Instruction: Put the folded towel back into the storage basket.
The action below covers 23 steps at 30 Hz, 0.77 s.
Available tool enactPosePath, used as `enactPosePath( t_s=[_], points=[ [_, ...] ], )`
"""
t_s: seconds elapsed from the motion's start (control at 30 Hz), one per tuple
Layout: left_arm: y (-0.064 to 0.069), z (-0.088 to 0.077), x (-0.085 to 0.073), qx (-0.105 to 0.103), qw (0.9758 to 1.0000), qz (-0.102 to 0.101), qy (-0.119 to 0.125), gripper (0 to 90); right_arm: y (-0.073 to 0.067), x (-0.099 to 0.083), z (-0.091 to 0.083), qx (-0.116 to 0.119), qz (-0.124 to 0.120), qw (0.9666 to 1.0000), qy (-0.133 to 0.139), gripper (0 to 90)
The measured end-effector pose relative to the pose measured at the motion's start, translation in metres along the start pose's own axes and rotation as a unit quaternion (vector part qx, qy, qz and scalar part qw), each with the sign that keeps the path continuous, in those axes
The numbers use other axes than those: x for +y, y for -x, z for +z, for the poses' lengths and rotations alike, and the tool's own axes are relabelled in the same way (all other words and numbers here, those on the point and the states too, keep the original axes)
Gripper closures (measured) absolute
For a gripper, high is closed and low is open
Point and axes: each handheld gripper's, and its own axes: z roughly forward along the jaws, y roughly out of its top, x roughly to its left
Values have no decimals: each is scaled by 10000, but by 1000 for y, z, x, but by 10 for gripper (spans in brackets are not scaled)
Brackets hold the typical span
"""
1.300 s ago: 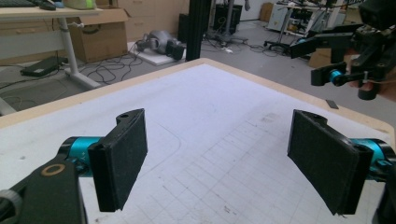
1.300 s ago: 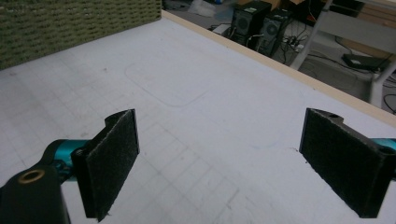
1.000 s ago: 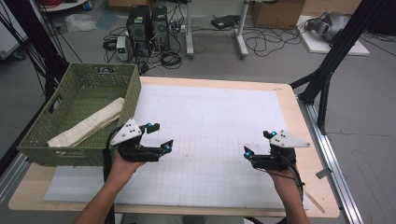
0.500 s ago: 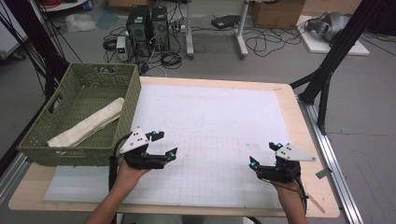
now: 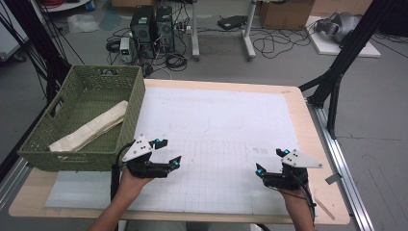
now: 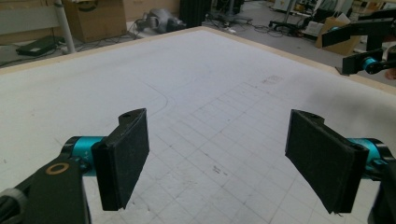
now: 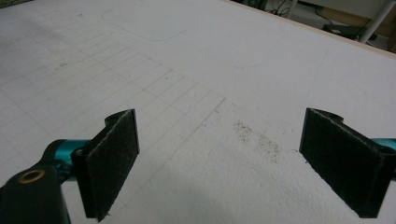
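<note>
Two grippers rest low over the white mat (image 5: 216, 125) near our edge of the table (image 5: 298, 96), well apart: the left gripper (image 5: 166, 151) near the basket (image 5: 137, 96), the right gripper (image 5: 270, 161) toward the right edge. Both stand released, jaws wide, nothing between their rough black pads (image 6: 123, 156). We read no writing. The mat is matte, pencilled with a grid and a rounded outline, with a dark smudge (image 7: 259, 140). The green woven basket at far left holds a folded cream cloth (image 5: 91, 127).
</note>
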Motion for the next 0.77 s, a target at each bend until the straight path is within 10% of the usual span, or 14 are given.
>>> enactPosePath(
  t_s=[0.77],
  points=[
    [1,2,0,-1,10000,20,-13,223,2,-1,-2,-59,7,10000,79,113]
  ],
)
